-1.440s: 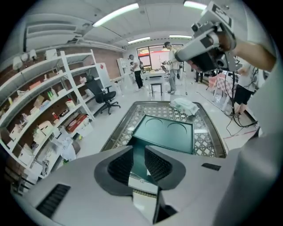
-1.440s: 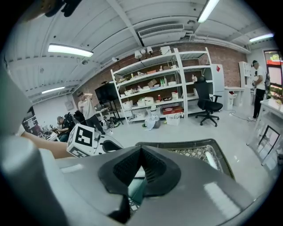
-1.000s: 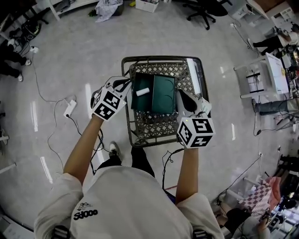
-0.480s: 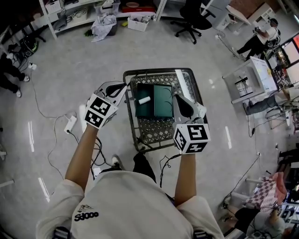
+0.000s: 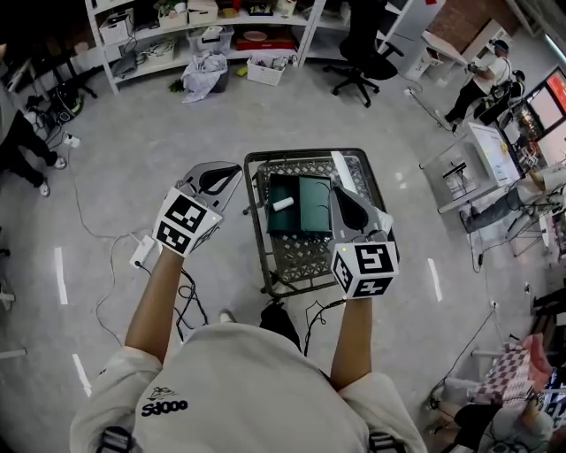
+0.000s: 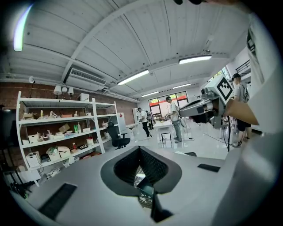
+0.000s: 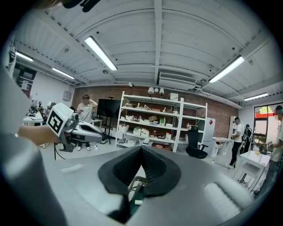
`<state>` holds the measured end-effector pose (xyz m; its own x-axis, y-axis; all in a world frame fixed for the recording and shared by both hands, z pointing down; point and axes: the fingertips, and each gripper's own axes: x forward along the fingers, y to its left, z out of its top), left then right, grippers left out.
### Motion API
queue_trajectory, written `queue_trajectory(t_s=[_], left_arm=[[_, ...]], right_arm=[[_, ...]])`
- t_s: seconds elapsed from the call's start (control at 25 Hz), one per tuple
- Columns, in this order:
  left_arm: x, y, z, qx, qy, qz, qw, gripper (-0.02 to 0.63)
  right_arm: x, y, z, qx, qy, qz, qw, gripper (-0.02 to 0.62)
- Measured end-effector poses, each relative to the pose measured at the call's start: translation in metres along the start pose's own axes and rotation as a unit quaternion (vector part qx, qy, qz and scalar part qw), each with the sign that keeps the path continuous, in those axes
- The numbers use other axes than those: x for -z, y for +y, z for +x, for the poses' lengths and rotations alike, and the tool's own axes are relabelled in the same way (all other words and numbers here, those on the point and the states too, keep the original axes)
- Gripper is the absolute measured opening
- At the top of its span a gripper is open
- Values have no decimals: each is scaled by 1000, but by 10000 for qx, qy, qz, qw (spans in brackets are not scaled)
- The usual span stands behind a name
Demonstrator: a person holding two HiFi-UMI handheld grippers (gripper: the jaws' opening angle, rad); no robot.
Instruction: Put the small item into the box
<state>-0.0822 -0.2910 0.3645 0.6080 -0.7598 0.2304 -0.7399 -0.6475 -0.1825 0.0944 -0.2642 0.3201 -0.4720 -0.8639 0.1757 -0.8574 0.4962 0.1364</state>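
Observation:
An open dark green box [image 5: 314,205] lies in the wire basket [image 5: 305,252] in front of me. A small white cylinder [image 5: 283,203] rests in the box's left half. My left gripper [image 5: 235,168] is shut and empty, held left of the basket's far corner and apart from it. My right gripper [image 5: 337,188] hovers above the box's right edge, its jaws together with nothing between them. In the left gripper view the pads [image 6: 140,152] meet, with a bit of the box [image 6: 145,190] showing below. The right gripper view shows the same closed tips [image 7: 141,150].
White shelving [image 5: 186,22] with boxes and a black office chair [image 5: 363,53] stand beyond the basket. Cables and a power strip [image 5: 141,252] lie on the floor at left. Desks [image 5: 482,168] and a standing person [image 5: 482,75] are at right.
Both grippers have risen and pulled back from the box. The left one has swung out to the left of the basket. The view has tilted up, bringing the shelves in.

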Motion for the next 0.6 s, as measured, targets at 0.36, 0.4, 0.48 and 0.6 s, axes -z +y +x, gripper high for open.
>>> queue_trajectory(t_s=[0.36, 0.4, 0.48, 0.6], left_arm=[[-34, 0, -34, -113, -452, 205, 9987, 6], [-36, -1, -37, -114, -477, 224, 9985, 6], [-39, -3, -43, -116, -490, 283, 9983, 6], [-43, -2, -49, -160, -549, 336, 9978, 6]], right_arm=[[-26, 16, -16, -47, -247, -147, 9996, 9], [-27, 18, -19, -55, -269, -192, 9994, 9], [-27, 22, -21, -67, -283, -242, 9993, 9], [-27, 25, -23, -70, -284, -224, 9993, 9]])
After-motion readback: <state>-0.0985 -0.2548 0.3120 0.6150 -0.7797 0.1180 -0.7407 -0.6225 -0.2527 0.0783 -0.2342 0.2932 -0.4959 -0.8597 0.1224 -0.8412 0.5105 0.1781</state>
